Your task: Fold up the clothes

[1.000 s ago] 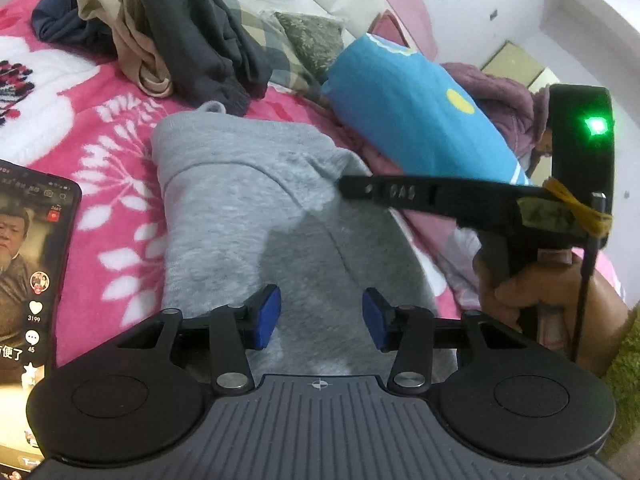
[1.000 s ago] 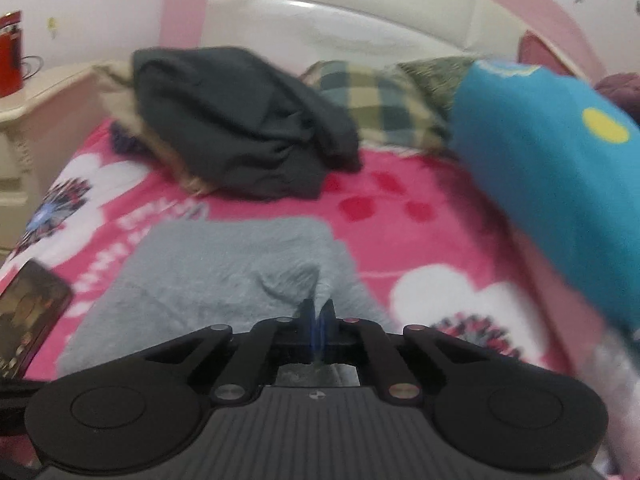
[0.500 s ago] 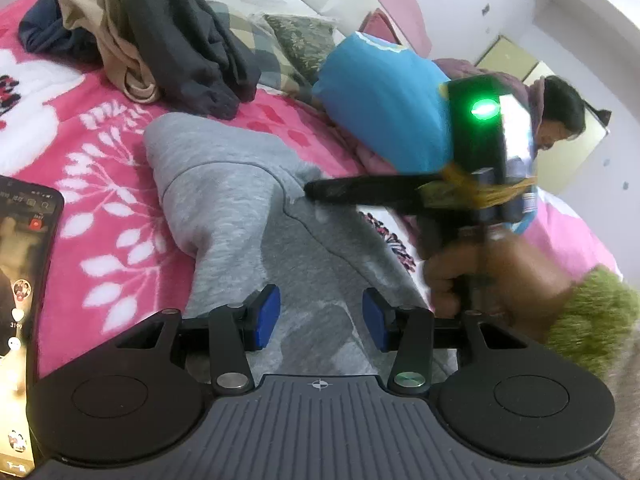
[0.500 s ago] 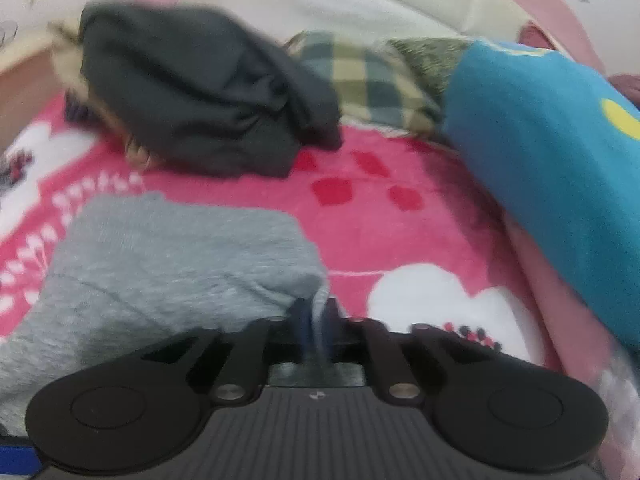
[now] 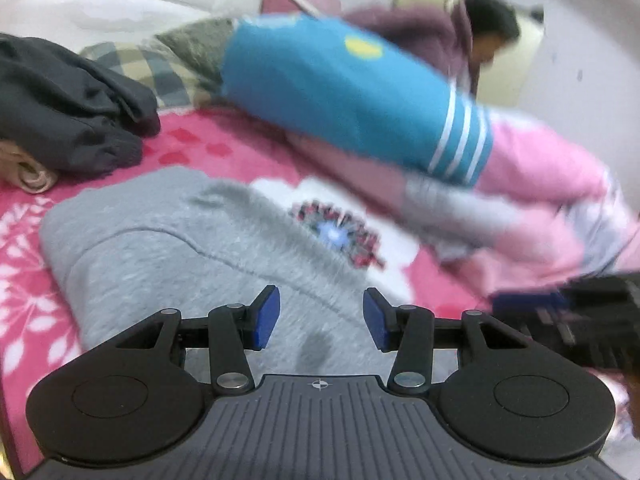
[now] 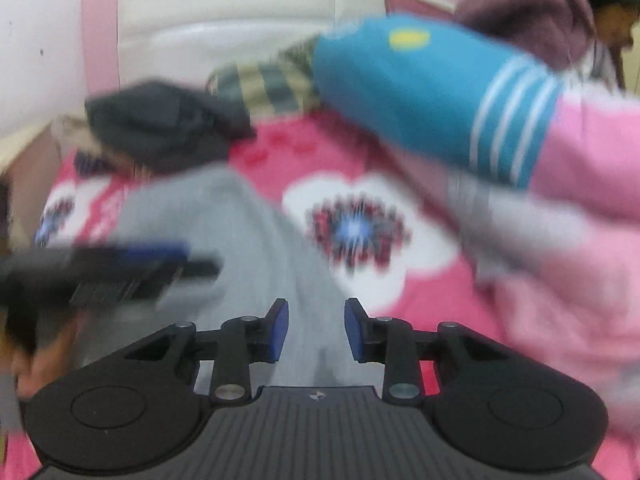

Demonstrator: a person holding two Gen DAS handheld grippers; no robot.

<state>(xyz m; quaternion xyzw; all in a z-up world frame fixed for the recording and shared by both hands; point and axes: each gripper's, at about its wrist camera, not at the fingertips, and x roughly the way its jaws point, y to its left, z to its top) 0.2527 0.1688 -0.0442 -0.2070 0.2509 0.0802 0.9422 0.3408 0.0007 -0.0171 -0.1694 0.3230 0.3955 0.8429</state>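
A grey fleece garment (image 5: 168, 248) lies folded on the pink flowered blanket (image 5: 224, 148). My left gripper (image 5: 321, 320) hovers open over its near part, nothing between the blue pads. My right gripper (image 6: 316, 330) is open too, above the garment's right edge (image 6: 248, 240), with nothing held. In the left wrist view the right gripper (image 5: 568, 312) shows blurred at the right. In the right wrist view the left gripper (image 6: 120, 268) shows blurred at the left, with a hand (image 6: 36, 360) on it.
A heap of dark and beige clothes (image 5: 68, 120) lies at the back left. A blue pillow with white stripes (image 5: 344, 96) rests on a pink quilt (image 5: 540, 200) to the right. Checked pillows (image 5: 156, 68) lean on the headboard. A person (image 5: 480, 36) sits behind.
My right gripper has opened and let go of the grey garment's edge, then drawn back right. Both views swung right; the phone left the left wrist view.
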